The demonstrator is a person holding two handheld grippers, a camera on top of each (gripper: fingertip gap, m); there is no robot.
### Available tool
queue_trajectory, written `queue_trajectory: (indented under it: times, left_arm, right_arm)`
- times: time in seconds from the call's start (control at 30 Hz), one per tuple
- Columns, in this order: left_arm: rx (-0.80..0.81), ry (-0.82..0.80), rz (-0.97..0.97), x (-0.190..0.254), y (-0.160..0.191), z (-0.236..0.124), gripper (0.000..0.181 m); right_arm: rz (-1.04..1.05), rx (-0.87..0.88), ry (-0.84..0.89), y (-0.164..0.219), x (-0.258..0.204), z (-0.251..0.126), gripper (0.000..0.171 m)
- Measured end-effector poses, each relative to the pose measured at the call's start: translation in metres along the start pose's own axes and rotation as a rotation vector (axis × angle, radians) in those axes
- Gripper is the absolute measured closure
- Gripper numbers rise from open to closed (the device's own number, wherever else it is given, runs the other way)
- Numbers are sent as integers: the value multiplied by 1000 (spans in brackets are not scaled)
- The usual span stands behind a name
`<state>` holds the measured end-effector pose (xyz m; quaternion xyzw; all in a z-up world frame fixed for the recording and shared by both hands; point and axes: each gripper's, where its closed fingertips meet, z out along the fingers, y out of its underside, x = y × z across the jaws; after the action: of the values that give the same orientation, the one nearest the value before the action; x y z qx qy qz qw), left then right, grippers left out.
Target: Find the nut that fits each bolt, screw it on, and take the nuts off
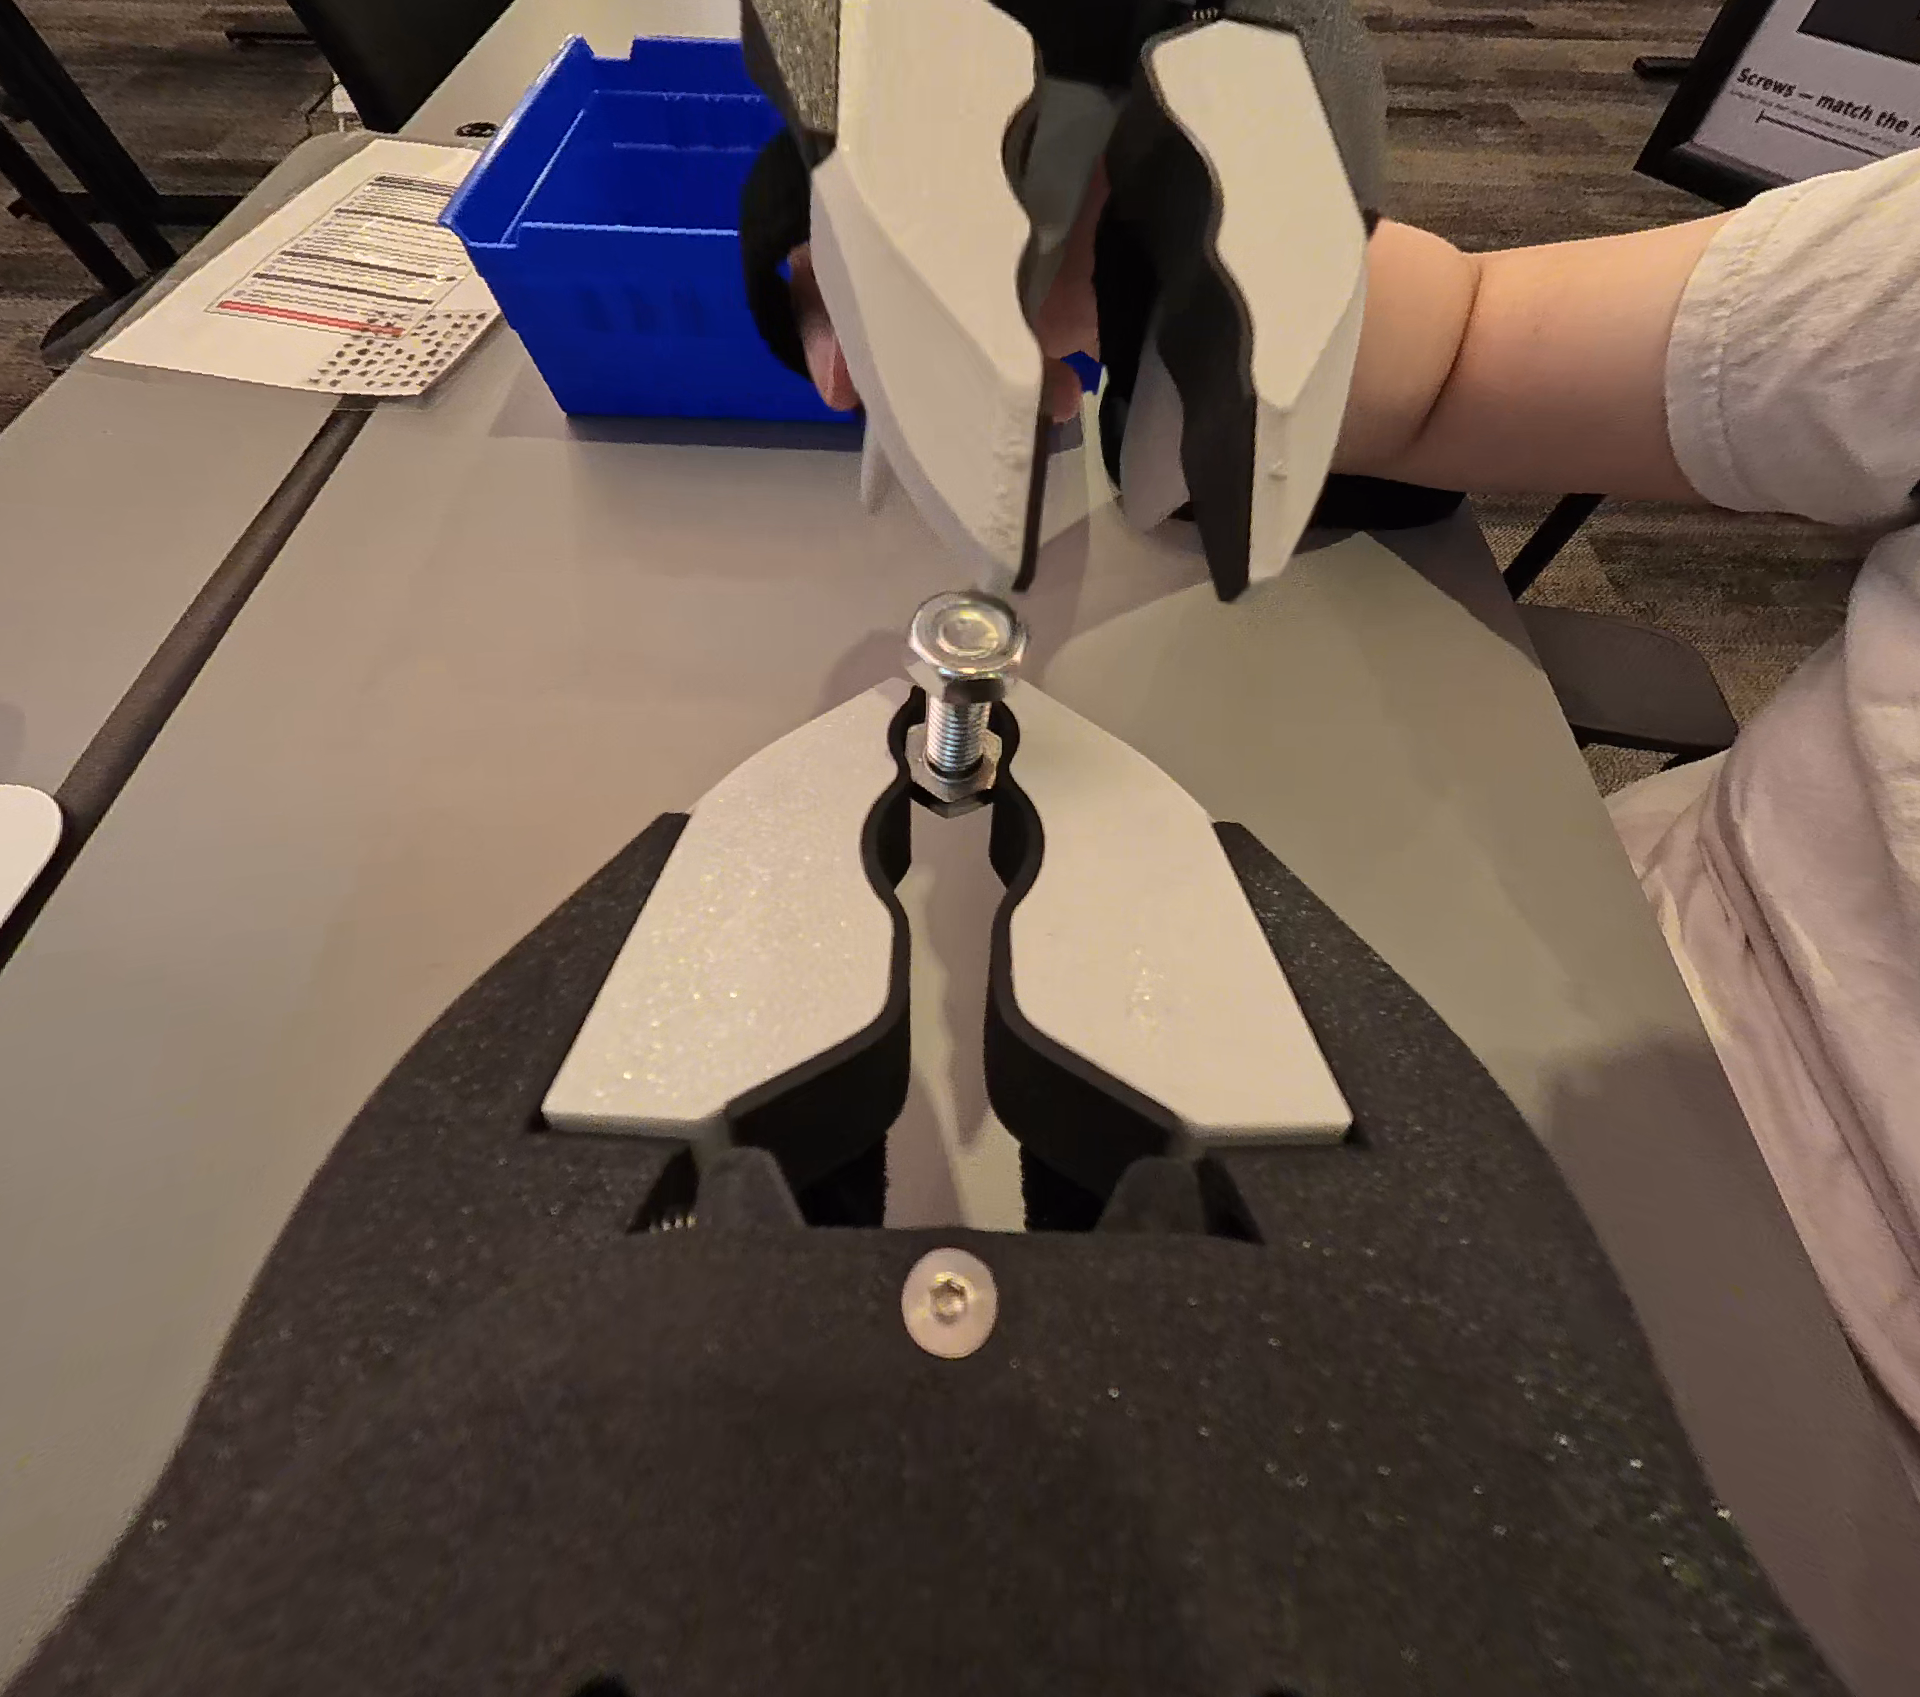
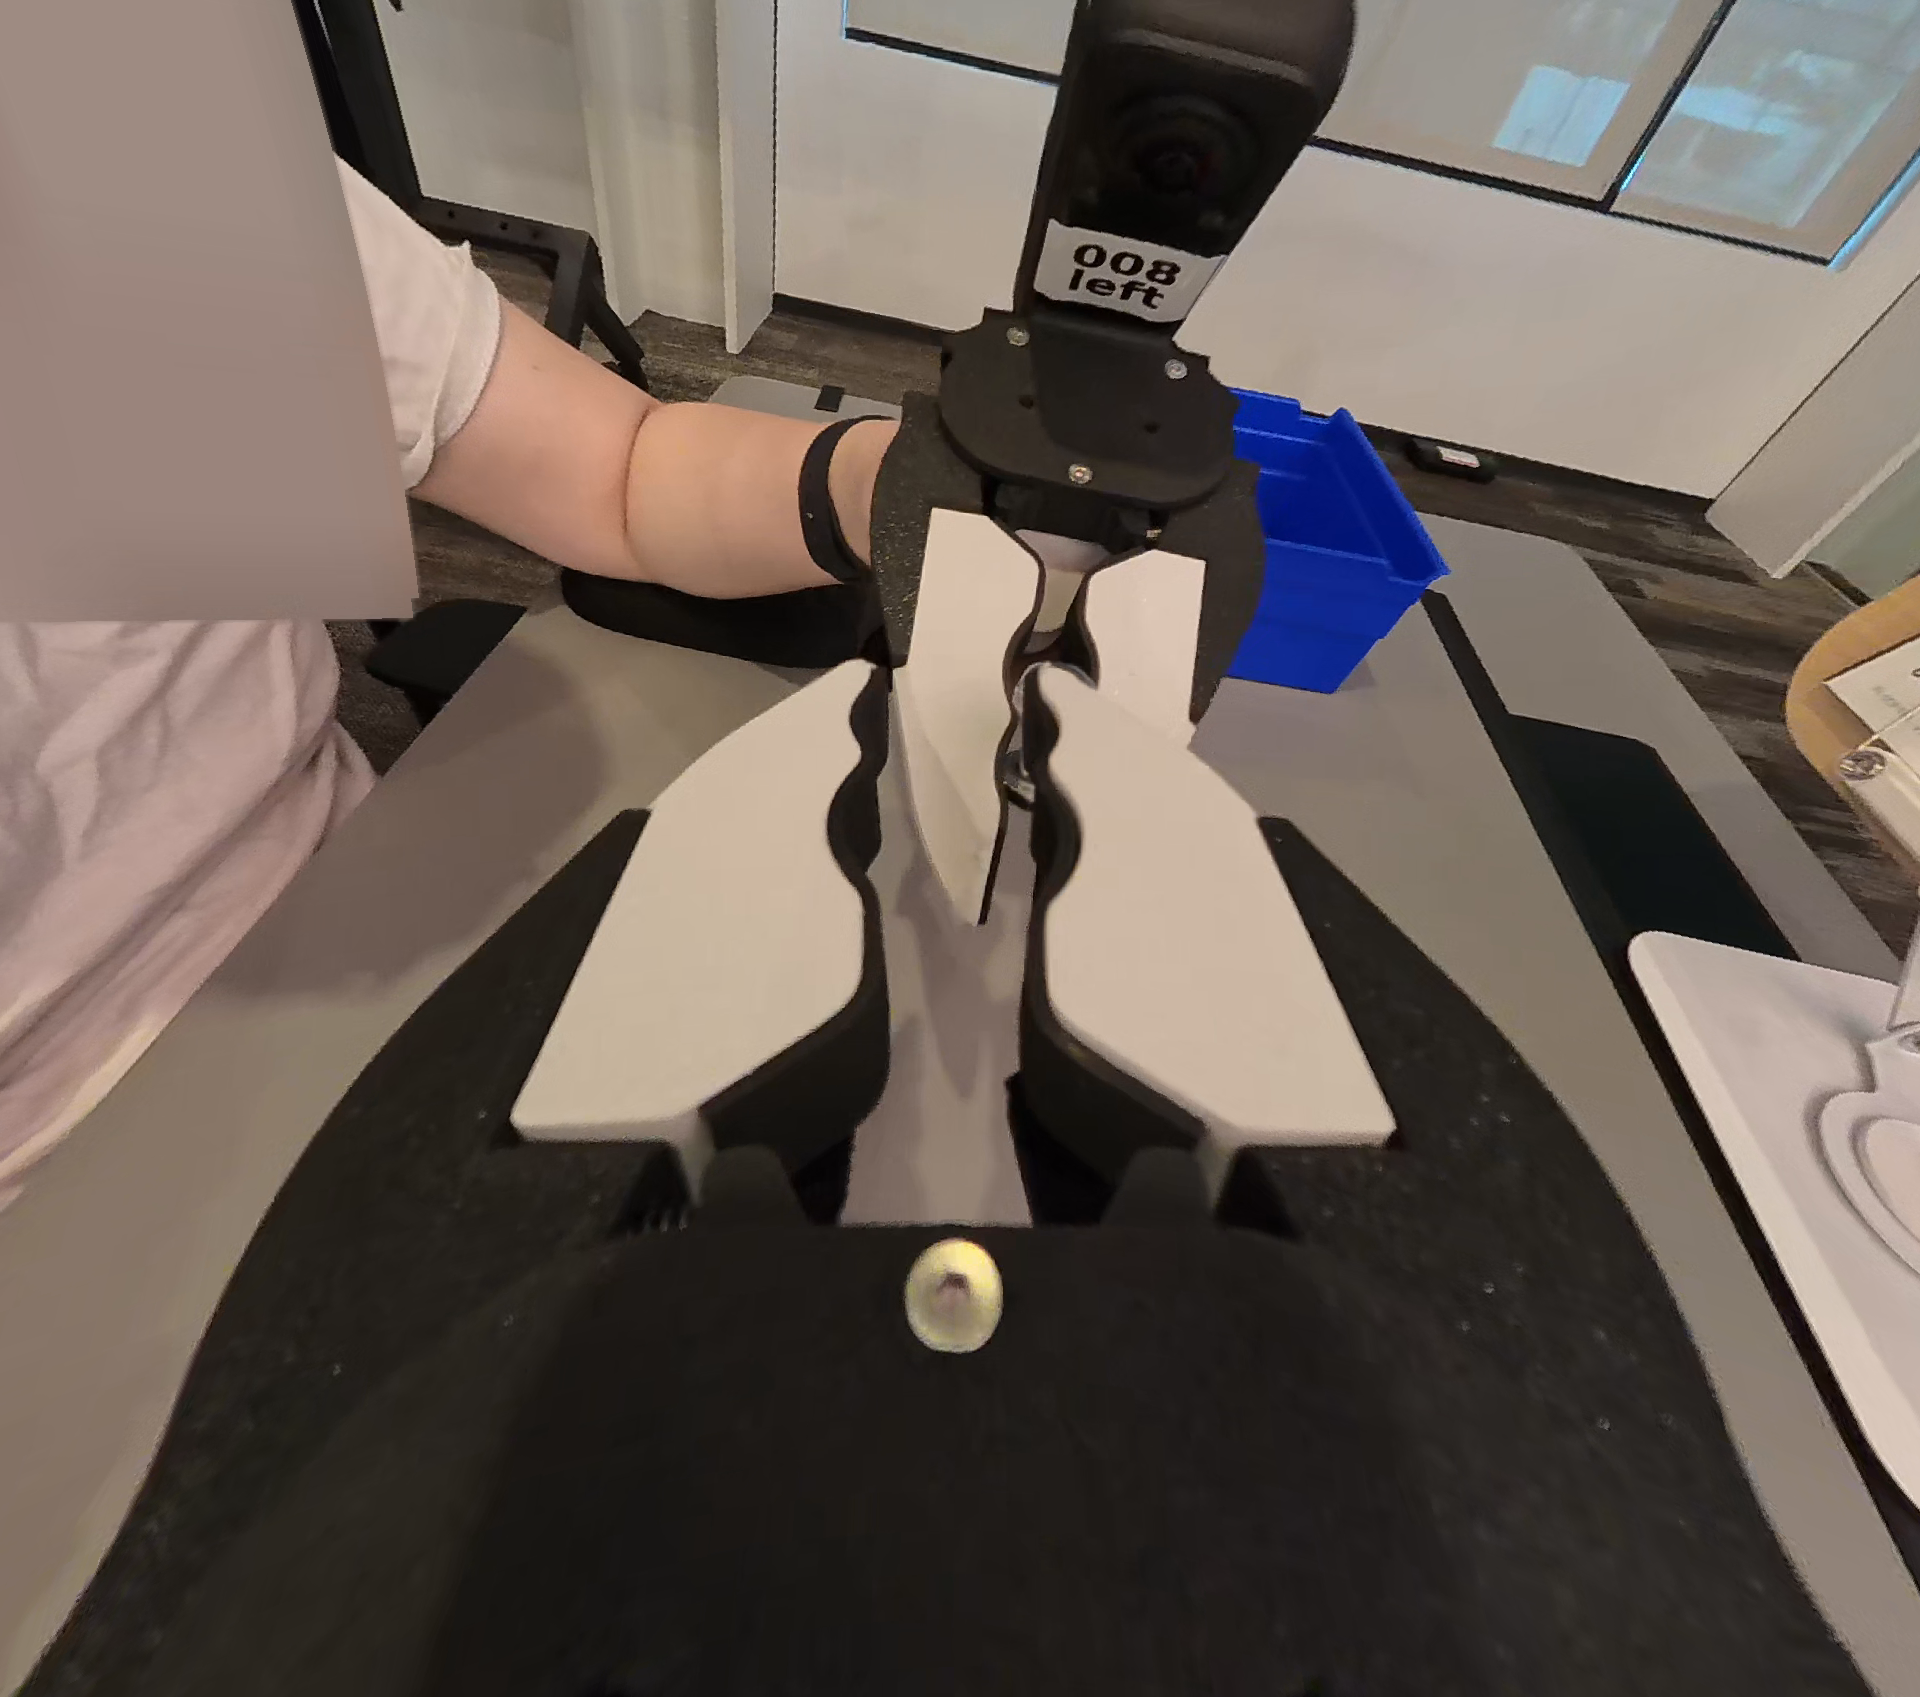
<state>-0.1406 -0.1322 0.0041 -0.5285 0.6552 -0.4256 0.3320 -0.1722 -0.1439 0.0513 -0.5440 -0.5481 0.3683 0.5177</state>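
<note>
On the grey table (image 1: pixel 312 816), with a blue bin (image 1: pixel 623 245) at ten o'clock, the left gripper (image 1: pixel 951 764) clenches a nut (image 1: pixel 953 783) threaded on an upright bolt (image 1: pixel 966 660), while the right gripper (image 1: pixel 1127 582), fingers parted and empty, hovers at one o'clock just beyond the bolt head.

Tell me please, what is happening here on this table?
A person works with a handheld gripper in each hand. The left gripper is shut on a nut threaded on a bolt, whose head points away from that camera. The right gripper hovers open just beyond the bolt head, touching nothing yet. A blue bin and a printed sheet lie farther back on the grey table.
</note>
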Motion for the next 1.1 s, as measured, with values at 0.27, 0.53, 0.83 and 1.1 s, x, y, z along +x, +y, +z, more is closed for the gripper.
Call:
queue_trajectory:
  times: [0.27, 0.53, 0.83, 1.1]
  left_arm:
    - [0, 7, 18, 5, -3, 0, 172]
    - [11, -4, -4, -1, -3, -5, 172]
    - [-12, -18, 15, -2, 0, -2, 172]
    - [-15, -1, 11, 2, 1, 2, 172]
  right_arm:
    - [-43, -28, 49, 7, 5, 9, 134]
    - [-52, -42, 78, 6, 10, 1, 146]
    - [-94, -98, 85, 12, 7, 4, 137]
    - [-64, -69, 104, 9, 12, 3, 136]
